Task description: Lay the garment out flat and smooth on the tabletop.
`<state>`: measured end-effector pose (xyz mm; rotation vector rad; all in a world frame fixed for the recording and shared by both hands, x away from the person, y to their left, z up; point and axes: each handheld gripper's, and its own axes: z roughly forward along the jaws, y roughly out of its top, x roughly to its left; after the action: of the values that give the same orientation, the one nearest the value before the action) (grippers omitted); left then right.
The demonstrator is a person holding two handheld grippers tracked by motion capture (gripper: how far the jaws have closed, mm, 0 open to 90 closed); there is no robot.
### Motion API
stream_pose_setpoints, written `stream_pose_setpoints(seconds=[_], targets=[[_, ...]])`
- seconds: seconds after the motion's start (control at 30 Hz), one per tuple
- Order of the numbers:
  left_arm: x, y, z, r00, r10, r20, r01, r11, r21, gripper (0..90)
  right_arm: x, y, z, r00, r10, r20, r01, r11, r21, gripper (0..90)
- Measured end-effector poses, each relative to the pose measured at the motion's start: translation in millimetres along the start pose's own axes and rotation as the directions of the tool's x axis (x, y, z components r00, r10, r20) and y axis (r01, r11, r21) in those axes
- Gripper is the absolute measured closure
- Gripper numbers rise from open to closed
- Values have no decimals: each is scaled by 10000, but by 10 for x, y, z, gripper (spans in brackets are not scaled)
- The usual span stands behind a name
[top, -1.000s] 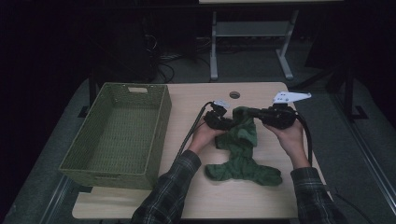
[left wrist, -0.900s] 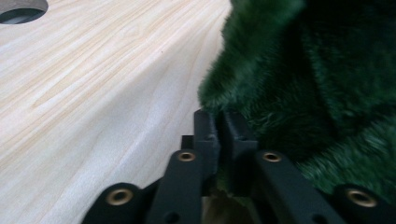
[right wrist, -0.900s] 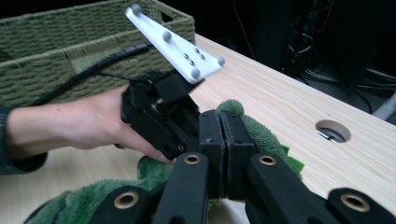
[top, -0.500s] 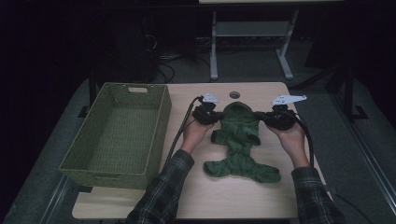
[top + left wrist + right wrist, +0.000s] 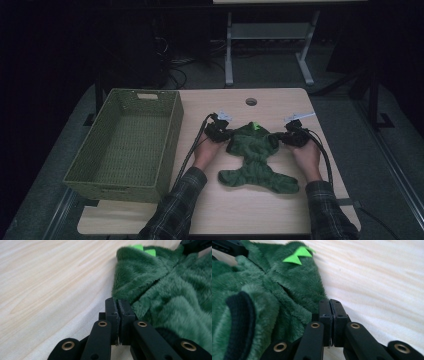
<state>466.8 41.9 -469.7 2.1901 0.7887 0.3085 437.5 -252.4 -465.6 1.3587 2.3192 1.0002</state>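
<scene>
From the high view we've got a fuzzy green garment lying on the light wood surface, just to the right of the woven green basket that takes up the surface's left side. The garment is bunched narrow in the middle and flares out at the end nearest us, and there's a tiny bright green bit at its far end. Our left gripper sits at the garment's upper left edge and our right gripper at its upper right edge, both hands resting on the surface with plaid sleeves coming in from the bottom. There's a round hole in the surface beyond the garment. In the left gripper view, the left gripper has its jaws pressed together right at the garment's edge; a thin bit of the fuzzy fabric seems to be pinched between them, though it's hard to be sure. The bare wood is to the left of it. In the right gripper view, the right gripper looks the same, jaws squeezed together against the garment's hem. We can also see two bright green felt spikes near the top and a dark ribbed cuff at the left.
</scene>
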Motion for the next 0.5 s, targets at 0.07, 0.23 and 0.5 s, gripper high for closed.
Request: stream_pose_setpoints(seconds=[0.07, 0.23, 0.5], targets=[[-14, -18, 40, 9999, -111, -22, 112, 9999, 47, 877, -8, -36, 40, 10000, 62, 1, -62, 9999, 92, 884], [-1, 9, 25, 9999, -92, 46, 92, 10000, -16, 821, -18, -57, 32, 9993, 308, -198, -309, 9995, -59, 820], [-20, 130, -319, 9993, -175, 321, 193, 9981, -590, 617, -45, 21, -290, 9986, 351, -397, -378, 9969, -692, 595]])
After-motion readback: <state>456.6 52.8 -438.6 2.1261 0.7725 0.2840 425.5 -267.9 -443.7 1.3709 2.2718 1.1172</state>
